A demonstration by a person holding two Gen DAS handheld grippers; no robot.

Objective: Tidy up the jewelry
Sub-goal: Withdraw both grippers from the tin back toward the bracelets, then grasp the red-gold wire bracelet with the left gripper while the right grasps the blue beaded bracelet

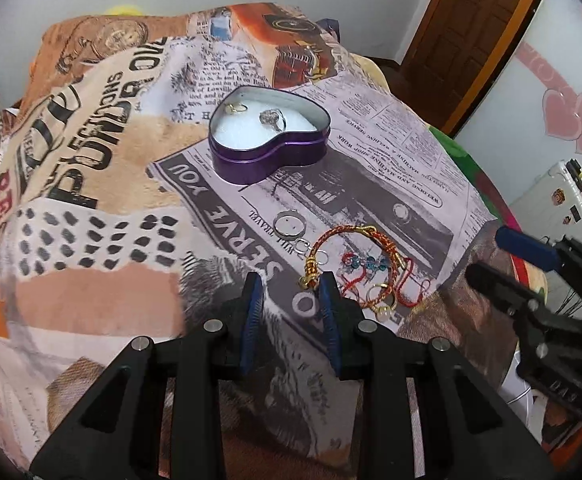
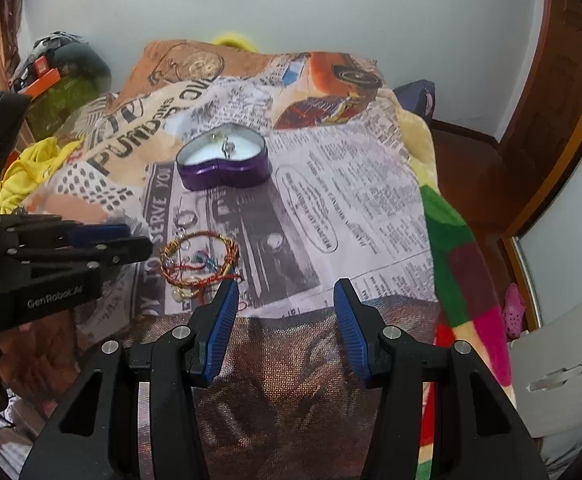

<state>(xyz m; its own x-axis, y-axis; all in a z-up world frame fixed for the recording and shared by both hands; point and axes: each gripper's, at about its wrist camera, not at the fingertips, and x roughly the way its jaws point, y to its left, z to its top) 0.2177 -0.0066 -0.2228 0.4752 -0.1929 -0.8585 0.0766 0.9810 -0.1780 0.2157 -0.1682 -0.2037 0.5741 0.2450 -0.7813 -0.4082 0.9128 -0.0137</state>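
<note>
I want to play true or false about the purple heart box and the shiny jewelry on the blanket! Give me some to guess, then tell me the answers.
1. The purple heart box has its lid off. True.
2. The heart box is empty. False: two rings lie inside on the white padding.
3. The red and gold bracelet lies on the blanket, outside the box. True.
4. The left gripper holds the bracelet. False: nothing sits between its fingers.
5. The right gripper is open and empty. True.
</note>
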